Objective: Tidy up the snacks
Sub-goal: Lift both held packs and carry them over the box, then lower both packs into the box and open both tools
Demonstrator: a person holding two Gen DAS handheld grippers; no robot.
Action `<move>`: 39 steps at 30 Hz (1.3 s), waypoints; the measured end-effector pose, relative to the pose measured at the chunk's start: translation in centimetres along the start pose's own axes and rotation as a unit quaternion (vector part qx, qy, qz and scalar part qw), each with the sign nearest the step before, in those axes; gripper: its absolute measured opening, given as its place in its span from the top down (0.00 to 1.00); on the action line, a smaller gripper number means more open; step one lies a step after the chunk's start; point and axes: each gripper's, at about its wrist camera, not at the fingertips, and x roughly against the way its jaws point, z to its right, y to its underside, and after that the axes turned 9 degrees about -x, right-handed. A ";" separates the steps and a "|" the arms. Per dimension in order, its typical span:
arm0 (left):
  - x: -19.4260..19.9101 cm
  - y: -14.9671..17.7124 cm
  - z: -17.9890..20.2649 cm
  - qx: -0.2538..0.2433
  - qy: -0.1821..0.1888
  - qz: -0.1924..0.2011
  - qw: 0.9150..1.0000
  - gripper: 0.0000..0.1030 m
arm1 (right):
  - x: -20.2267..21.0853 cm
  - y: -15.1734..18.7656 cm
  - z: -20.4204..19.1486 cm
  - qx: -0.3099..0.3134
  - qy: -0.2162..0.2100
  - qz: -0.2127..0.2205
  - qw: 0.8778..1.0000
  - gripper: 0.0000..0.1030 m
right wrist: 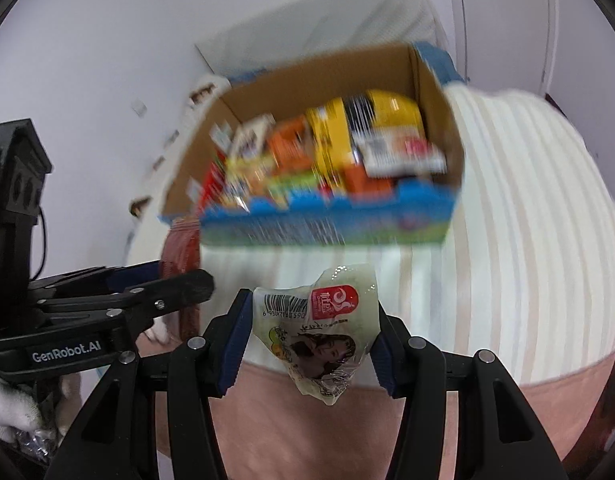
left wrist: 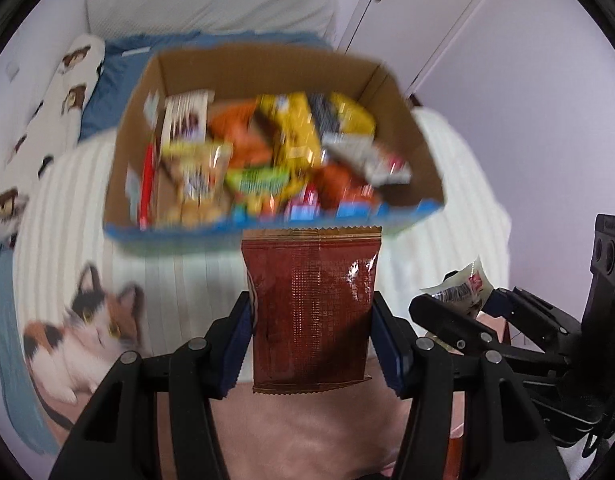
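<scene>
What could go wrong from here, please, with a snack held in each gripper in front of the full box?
The cardboard box is already heaped, so an added packet may slide off the pile. The right gripper pinches the crumpled pale packet only by its edges; it might slip. The left gripper with the brown packet is close beside it, so they could bump.

Left gripper (left wrist: 312, 336), right gripper (right wrist: 313, 338): black linkage frames, silver rivets, blue-padded jaws; white "GenRobot.AI" lettering; white glove (right wrist: 11, 412).
</scene>
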 end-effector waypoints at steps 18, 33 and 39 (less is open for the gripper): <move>-8.1 -18.0 -8.5 0.025 -0.034 -0.055 0.998 0.48 | -8.4 -19.4 -1.9 -0.008 0.028 0.003 1.000 0.45; -17.7 -21.8 -11.5 0.040 -0.036 -0.135 0.989 0.48 | -19.0 -27.0 0.4 -0.016 0.077 -0.055 0.995 0.44; -19.0 -21.1 -12.3 0.068 -0.038 -0.188 0.979 0.14 | -21.1 -27.1 0.2 -0.022 0.121 -0.118 0.985 0.05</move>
